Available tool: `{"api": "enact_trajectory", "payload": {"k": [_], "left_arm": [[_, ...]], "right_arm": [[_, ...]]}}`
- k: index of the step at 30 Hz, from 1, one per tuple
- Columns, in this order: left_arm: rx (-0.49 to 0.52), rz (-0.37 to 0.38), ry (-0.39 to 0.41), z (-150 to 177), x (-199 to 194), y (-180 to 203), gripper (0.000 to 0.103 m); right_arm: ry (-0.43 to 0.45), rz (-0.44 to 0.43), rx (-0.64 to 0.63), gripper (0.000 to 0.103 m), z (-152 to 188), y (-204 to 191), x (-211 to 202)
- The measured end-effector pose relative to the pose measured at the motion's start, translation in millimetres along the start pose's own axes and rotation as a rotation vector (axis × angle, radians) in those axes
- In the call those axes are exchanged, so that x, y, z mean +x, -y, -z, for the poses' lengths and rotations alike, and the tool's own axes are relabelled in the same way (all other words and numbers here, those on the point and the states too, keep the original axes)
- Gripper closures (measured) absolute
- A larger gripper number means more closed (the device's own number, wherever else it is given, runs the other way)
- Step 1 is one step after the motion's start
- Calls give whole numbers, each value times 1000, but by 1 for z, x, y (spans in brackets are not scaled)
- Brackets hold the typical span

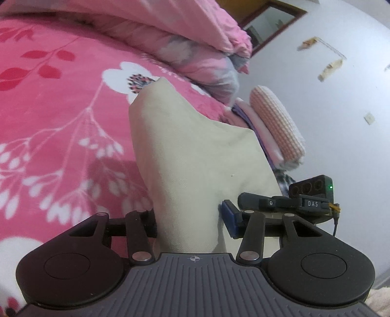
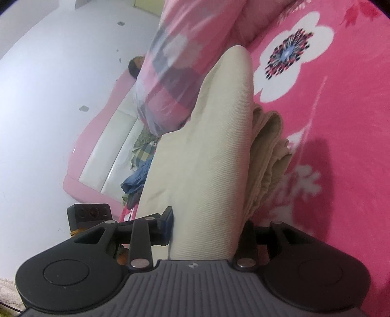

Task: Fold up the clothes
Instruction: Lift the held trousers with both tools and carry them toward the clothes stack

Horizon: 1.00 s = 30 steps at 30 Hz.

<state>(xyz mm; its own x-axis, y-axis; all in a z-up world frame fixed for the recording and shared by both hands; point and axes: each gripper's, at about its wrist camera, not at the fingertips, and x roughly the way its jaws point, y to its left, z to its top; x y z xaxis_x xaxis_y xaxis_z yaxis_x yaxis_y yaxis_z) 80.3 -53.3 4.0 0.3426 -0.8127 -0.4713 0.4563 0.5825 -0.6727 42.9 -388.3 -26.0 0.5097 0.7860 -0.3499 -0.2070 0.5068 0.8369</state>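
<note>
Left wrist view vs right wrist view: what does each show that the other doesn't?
Left wrist only: a stack of folded clothes at the bed's edge, a framed opening in the wall, and the right gripper beside the cloth.

Right wrist only: a pink-and-white headboard, jeans heaped by it, and the cloth's folded layers.

Both: the cream cloth between each gripper's jaws, the pink floral blanket, the rolled quilt and the white wall.

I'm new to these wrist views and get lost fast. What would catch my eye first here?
The cream folded garment fills the middle of both views, clamped between the fingers of the left gripper and the right gripper. Under it spreads the bright pink floral bedspread. A rumpled pink quilt is heaped at the far side.
</note>
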Motion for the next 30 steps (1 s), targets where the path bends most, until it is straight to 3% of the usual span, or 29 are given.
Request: {"api": "enact_trajectory", "payload": {"k": [12, 22, 30], "left_arm": [[20, 16, -24, 22, -3, 20, 55], [21, 90, -28, 34, -23, 27, 53], [29, 76, -40, 40, -25, 27, 53]], "right_arm": [[91, 5, 36, 66, 52, -5, -31], [214, 3, 21, 66, 95, -25, -51], [225, 11, 57, 66, 110, -22, -45]]}}
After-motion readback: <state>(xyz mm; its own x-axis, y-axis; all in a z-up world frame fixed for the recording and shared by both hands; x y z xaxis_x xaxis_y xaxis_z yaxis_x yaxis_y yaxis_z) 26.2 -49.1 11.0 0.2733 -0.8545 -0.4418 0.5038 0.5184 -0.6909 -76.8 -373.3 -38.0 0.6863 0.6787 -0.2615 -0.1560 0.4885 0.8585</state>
